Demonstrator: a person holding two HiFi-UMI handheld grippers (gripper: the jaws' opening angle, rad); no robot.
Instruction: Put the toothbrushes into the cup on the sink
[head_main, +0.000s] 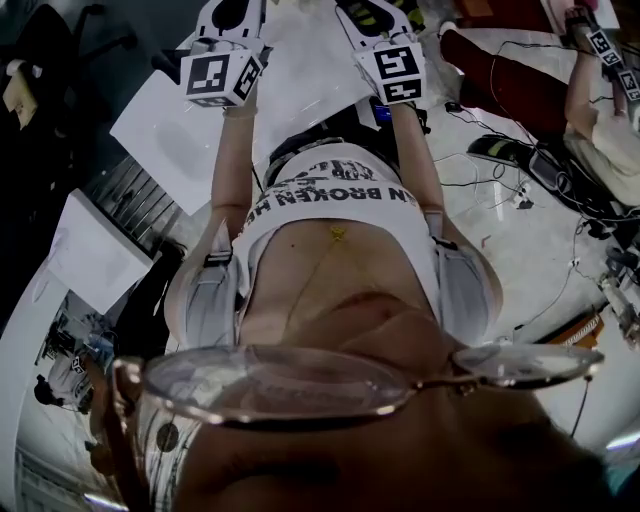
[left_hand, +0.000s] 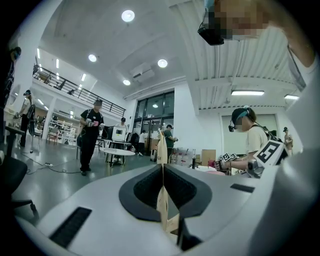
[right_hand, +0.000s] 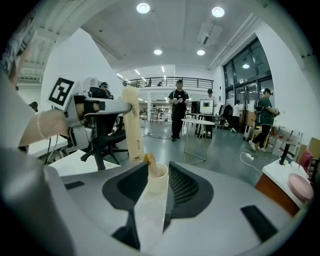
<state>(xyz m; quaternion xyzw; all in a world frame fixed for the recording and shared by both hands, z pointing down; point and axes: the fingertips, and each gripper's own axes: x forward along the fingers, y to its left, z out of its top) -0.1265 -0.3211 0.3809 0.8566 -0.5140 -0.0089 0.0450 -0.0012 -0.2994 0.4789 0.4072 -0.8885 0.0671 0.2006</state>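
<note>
The cup (right_hand: 158, 181) clamped in our right gripper (right_hand: 156, 175) sits just right of the upright toothbrush (right_hand: 133, 132) pinched in our left gripper (left_hand: 163, 172).

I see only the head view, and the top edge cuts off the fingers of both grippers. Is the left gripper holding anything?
Observer: Yes. The left gripper is shut on a thin beige pack, seen edge-on in its own view.
Operator: And the right gripper?
Observer: Its fingers clamp a pale tube with an open round end.
Operator: How does the pack stand?
Observer: The right gripper view shows it upright, left of the tube.
</note>
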